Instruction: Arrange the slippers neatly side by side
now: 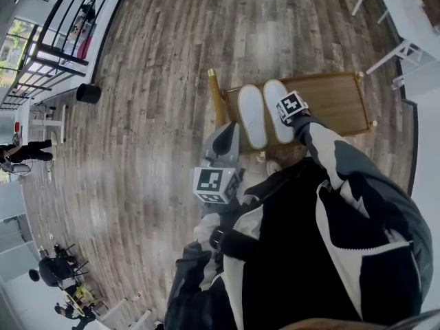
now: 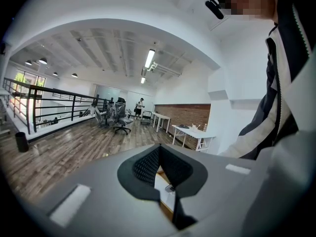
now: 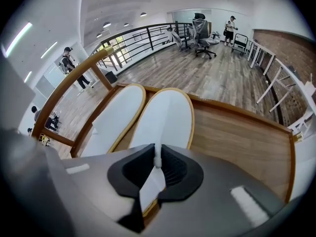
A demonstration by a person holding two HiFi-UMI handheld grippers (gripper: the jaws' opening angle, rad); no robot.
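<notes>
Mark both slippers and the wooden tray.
left slipper [image 3: 111, 117]: right gripper view, middle of white face.
right slipper [image 3: 167, 120]: right gripper view, middle of white face.
wooden tray [image 3: 237, 142]: right gripper view, bare board.

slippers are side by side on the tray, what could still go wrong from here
The right gripper pinches only a thin edge of one slipper with its fingers, so it may slip out or twist when let go. The other slipper lies close beside it; a sideways drag could knock it crooked against the tray rail.

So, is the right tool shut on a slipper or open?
Shut: the right tool pinches the near edge of the right-hand white slipper.
</notes>
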